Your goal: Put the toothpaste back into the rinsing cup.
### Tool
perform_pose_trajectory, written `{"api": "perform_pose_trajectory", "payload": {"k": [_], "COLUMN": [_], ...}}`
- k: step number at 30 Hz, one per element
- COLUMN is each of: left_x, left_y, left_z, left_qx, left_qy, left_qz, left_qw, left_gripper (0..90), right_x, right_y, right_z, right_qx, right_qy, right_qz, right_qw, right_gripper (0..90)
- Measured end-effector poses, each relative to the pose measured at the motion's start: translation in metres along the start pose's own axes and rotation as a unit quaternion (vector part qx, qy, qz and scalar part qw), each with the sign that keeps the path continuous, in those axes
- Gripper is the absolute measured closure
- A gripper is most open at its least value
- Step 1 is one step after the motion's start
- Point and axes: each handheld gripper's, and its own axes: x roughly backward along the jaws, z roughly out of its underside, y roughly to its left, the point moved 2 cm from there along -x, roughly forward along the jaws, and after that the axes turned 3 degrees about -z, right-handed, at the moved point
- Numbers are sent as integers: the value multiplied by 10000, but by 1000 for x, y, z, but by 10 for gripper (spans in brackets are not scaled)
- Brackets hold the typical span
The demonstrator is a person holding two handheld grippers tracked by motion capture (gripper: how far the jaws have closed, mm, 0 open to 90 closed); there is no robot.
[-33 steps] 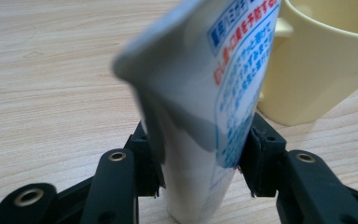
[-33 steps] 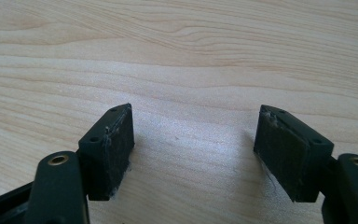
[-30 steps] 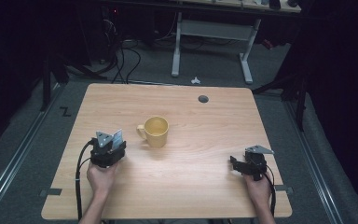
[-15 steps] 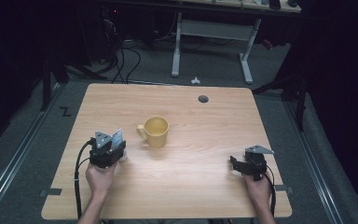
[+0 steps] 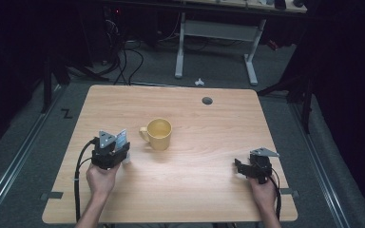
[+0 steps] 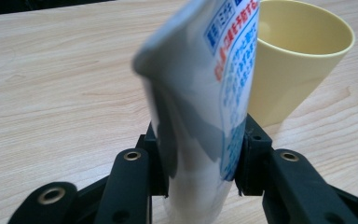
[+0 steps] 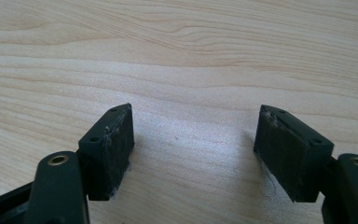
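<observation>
Nearest to us, our left gripper point(image 6: 200, 163) has just been closing on a white tube point(image 6: 200, 93) with blue and red print, and its pads now press the tube's sides in, so the tube is clamped and stands nearly upright between the jaws; from the high view the same left gripper point(image 5: 110, 154) sits near the table's left front with the tube point(image 5: 121, 140) rising out of it. Our right gripper point(image 7: 196, 154) rests over bare wood with its jaws spread wide and nothing between them, and in the high view this right gripper point(image 5: 253, 167) is well apart from the work, near the right front edge. Just beyond the tube stands the yellow mug point(image 5: 158, 133), upright, its handle turned toward our left hand and its mouth open; in the left gripper view the mug point(image 6: 298, 60) is right behind the tube, though we cannot tell whether they touch. We judge the step in hand to be the grasp itself, now secured, and the next move calls for lifting the tube clear, carrying it over the rim and lowering it in without tipping the light mug. The table point(image 5: 209, 199) is pale wood with a round cable hole point(image 5: 207, 100) near the far edge; past it lie grey floor, loose cables point(image 5: 123, 57) and the white legs of another desk point(image 5: 180, 47) in a dark room
</observation>
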Motion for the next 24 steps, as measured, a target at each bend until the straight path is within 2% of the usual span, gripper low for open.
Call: {"api": "perform_pose_trajectory", "payload": {"k": [6,12,16,20,23,24], "left_x": [3,4,5,5,7,8], "left_y": [0,-2,-2,-2,-3,-3], "left_z": [-5,-10,-11,-14,-15,-16], "left_qx": [89,46,93,22,146,193], "left_qy": [-73,-59,-79,-98,-114,-124], "left_qz": [154,266,349,349,447,537], "left_qw": [9998,9996,9993,9993,9988,9983], "left_gripper": [642,645,646,647,648,648], "right_x": [0,0,0,0,0,0], "right_y": [0,0,0,0,0,0], "right_z": [0,0,0,0,0,0], "right_qx": [-1,-1,-6,4,-3,4], "right_qy": [0,1,2,2,2,0], "right_qz": [2,1,4,5,4,4], "right_qw": [10000,10000,10000,10000,10000,10000], "right_gripper": [285,285,286,285,286,286]}}
